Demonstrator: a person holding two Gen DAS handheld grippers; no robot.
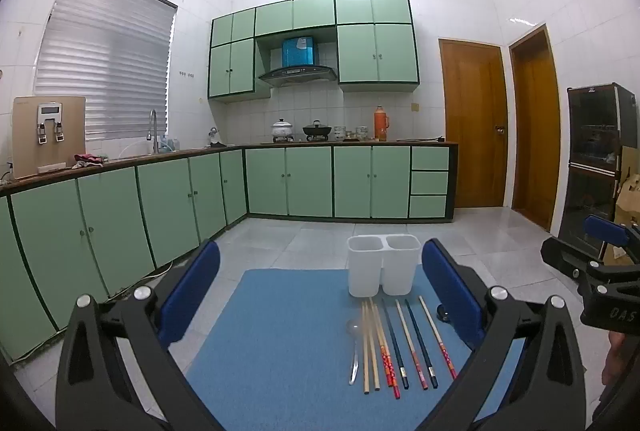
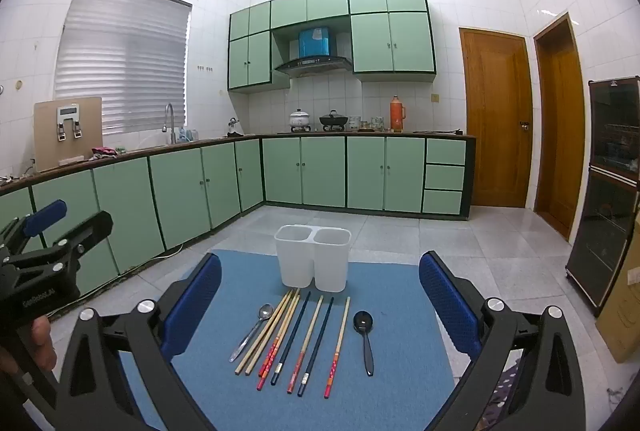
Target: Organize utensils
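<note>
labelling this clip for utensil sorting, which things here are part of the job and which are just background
Part of the job:
- white plastic two-compartment holder
- row of wooden and dark chopsticks
- silver metal spoon
- black plastic spoon
- blue mat

Just background:
- orange thermos flask
- white lidded pot
- black wok
- steel tap

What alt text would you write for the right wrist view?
Open blue-padded right tongs hover over a blue mat holding a row of chopsticks, a silver metal spoon, a black spoon and an empty white two-compartment plastic holder.
</note>
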